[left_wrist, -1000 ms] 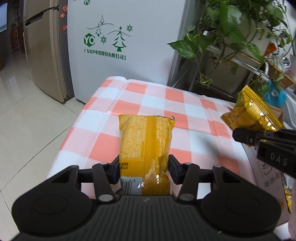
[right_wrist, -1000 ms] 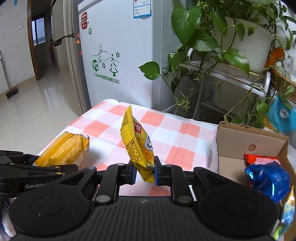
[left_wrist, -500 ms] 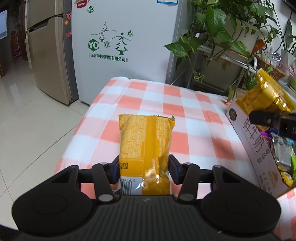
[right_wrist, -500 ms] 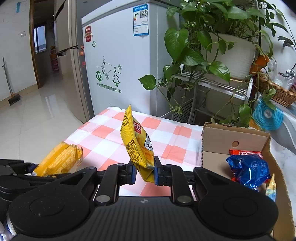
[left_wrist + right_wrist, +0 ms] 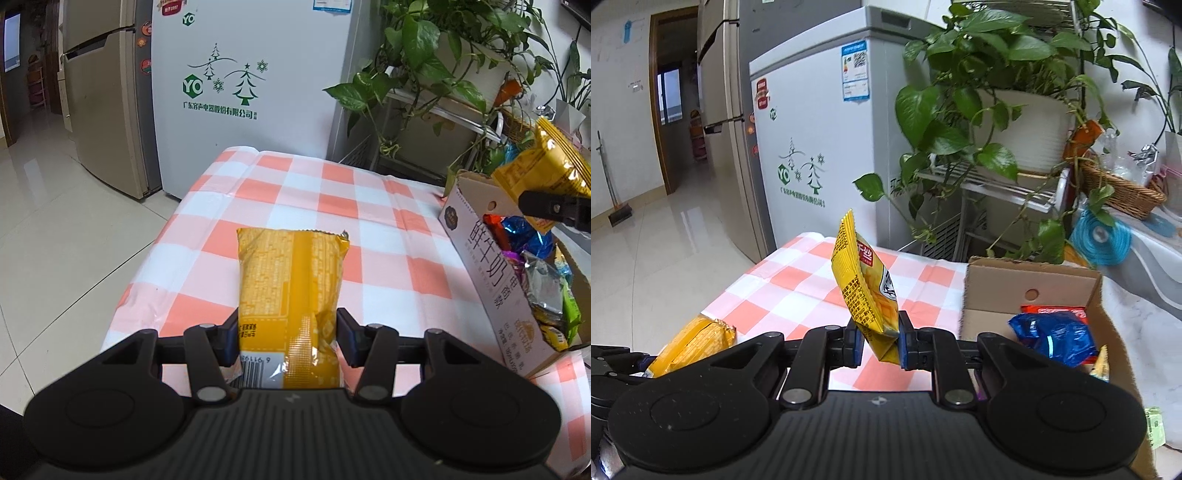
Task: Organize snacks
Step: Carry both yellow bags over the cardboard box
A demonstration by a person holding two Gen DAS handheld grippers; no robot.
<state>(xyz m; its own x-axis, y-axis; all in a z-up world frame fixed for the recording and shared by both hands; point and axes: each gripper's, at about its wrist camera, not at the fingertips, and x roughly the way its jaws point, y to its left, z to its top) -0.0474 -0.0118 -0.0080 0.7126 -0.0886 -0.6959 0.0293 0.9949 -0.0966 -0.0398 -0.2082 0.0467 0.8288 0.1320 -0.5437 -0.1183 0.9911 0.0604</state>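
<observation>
My left gripper (image 5: 286, 338) is shut on a long orange-yellow snack packet (image 5: 290, 280), held flat above the checked tablecloth (image 5: 295, 192). The same packet (image 5: 690, 343) shows at the lower left of the right wrist view. My right gripper (image 5: 880, 341) is shut on the lower corner of a yellow crisp bag (image 5: 862, 280), which stands tilted up to the left. That crisp bag (image 5: 543, 166) hangs over the cardboard box (image 5: 491, 280) in the left wrist view. The open box (image 5: 1030, 280) holds several wrapped snacks, among them a blue packet (image 5: 1052, 338).
A white chest freezer (image 5: 251, 81) and a steel fridge (image 5: 103, 92) stand behind the table. A potted plant on a wire rack (image 5: 997, 122) overhangs the table's far right. A wicker basket (image 5: 1123, 188) sits on the counter at right. Tiled floor lies to the left.
Both grippers have drawn back and shifted right with their packets. The box of snacks has come fully into both views, and the crisp bag now hangs above it.
</observation>
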